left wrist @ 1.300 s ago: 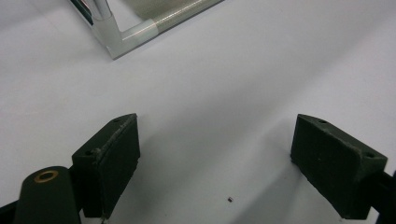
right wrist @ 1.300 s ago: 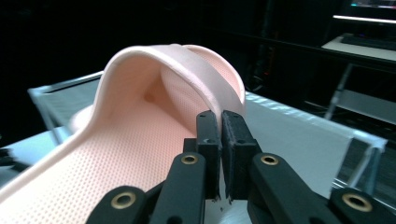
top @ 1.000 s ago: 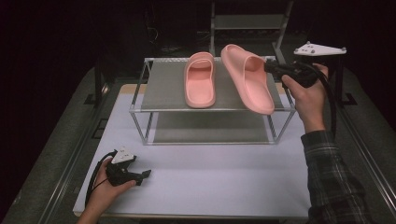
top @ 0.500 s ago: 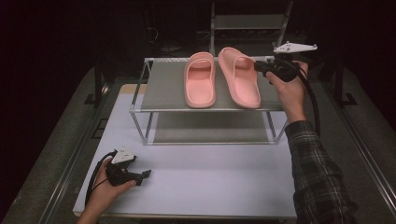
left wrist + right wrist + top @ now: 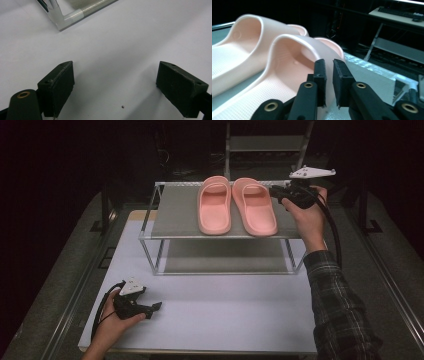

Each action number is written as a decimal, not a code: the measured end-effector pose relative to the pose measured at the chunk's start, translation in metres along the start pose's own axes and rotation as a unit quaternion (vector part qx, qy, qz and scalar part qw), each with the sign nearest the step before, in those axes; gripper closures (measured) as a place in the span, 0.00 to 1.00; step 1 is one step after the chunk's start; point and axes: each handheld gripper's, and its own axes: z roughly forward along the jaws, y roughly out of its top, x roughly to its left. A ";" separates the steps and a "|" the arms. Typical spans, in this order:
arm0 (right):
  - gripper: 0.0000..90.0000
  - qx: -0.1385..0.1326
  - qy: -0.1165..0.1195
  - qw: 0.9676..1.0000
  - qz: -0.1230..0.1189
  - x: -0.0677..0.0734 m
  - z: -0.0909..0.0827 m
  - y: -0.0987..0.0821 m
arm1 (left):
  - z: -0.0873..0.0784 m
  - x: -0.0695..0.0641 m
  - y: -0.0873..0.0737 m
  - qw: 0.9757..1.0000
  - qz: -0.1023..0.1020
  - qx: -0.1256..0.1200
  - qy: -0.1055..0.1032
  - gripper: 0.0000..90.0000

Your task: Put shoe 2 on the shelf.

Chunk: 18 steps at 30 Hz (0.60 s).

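Two pink slippers lie side by side on the top shelf of a metal rack (image 5: 172, 215): the left slipper (image 5: 214, 205) and the right slipper (image 5: 255, 206). My right gripper (image 5: 274, 191) is at the right slipper's toe end. In the right gripper view its jaws (image 5: 329, 67) straddle the outer rim of the right slipper (image 5: 287, 65), one pad inside and one outside. They have just been opening a little, and the rim still fills the narrow gap. The left slipper (image 5: 239, 42) lies beyond. My left gripper (image 5: 157, 306) rests on the white table top, open (image 5: 115, 87), with nothing between its jaws.
The rack has a lower shelf (image 5: 225, 257) with nothing on it, and its front left foot (image 5: 67, 17) stands ahead of the left gripper. The white table top (image 5: 225, 315) stretches in front of the rack. Another shelf frame (image 5: 265, 142) stands in the dark behind.
My right hand has carried the right slipper left and down. The slipper, tilted and apart before, now lies flat next to the left slipper. The left hand has stayed put.
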 end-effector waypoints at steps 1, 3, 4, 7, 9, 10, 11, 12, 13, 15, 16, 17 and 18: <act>0.89 0.000 -0.001 1.000 -0.002 0.001 -0.001 0.000 | 0.000 0.000 0.000 1.000 0.000 0.000 0.000 0.15; 0.90 -0.001 0.002 1.000 -0.002 0.001 -0.005 0.000 | 0.000 0.000 0.000 1.000 0.000 0.000 0.000 0.15; 0.90 0.000 0.003 1.000 -0.001 0.002 -0.007 0.000 | 0.000 0.000 0.000 1.000 -0.001 -0.001 0.000 0.15; 0.95 -0.008 0.012 1.000 0.002 0.004 -0.017 -0.004 | 0.000 0.000 0.000 1.000 0.000 0.000 0.000 0.15; 0.97 -0.009 0.016 1.000 0.008 0.006 -0.023 -0.008 | 0.000 0.000 0.000 1.000 0.000 -0.001 0.000 0.15; 0.98 -0.010 0.018 1.000 0.015 0.007 -0.028 -0.012 | 0.000 0.000 0.000 1.000 0.000 -0.001 0.000 0.15; 0.99 -0.012 0.020 0.999 0.021 0.009 -0.031 -0.016 | 0.000 0.000 0.000 1.000 0.000 0.000 0.000 0.15; 0.99 -0.012 0.022 0.999 0.024 0.011 -0.035 -0.020 | 0.000 0.000 0.000 1.000 0.000 0.000 0.001 0.15; 0.99 -0.013 0.024 0.999 0.025 0.012 -0.037 -0.023 | 0.000 0.000 0.000 1.000 0.000 0.000 0.000 0.15; 1.00 -0.012 0.031 0.999 0.030 0.016 -0.043 -0.033 | 0.000 0.000 0.000 1.000 0.000 -0.002 0.001 0.15; 1.00 -0.010 0.032 0.999 0.032 0.017 -0.045 -0.037 | 0.000 -0.001 0.000 1.000 0.000 -0.001 0.001 0.15; 1.00 -0.008 0.034 0.999 0.034 0.019 -0.047 -0.042 | 0.000 0.000 0.000 1.000 0.000 -0.001 0.001 0.15; 1.00 -0.006 0.035 0.999 0.034 0.019 -0.048 -0.045 | 0.000 0.000 0.000 1.000 0.000 -0.001 0.001 0.15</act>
